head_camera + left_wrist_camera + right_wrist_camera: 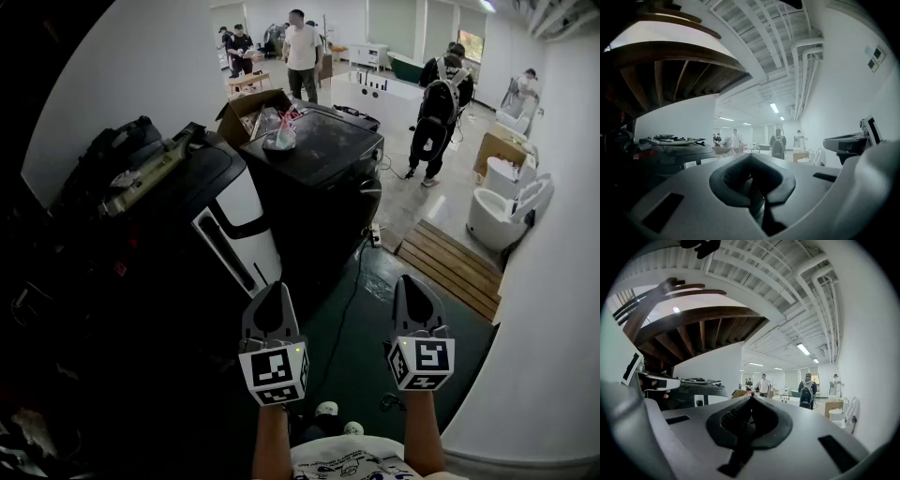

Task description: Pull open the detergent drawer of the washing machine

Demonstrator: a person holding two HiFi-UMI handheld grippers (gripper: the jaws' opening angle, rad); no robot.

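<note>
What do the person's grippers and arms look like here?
The left gripper and right gripper are pale grey, tapered, with dark pads. Each carries a white cube with black square markers and a green light. The forearms are unsleeved; the shirt is white with print.

Left tool, right tool: closed, level

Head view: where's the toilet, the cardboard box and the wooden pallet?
toilet [489, 217], head view, its white bowl.
cardboard box [246, 103], head view, its brown wall.
wooden pallet [452, 264], head view, its top slats.
</note>
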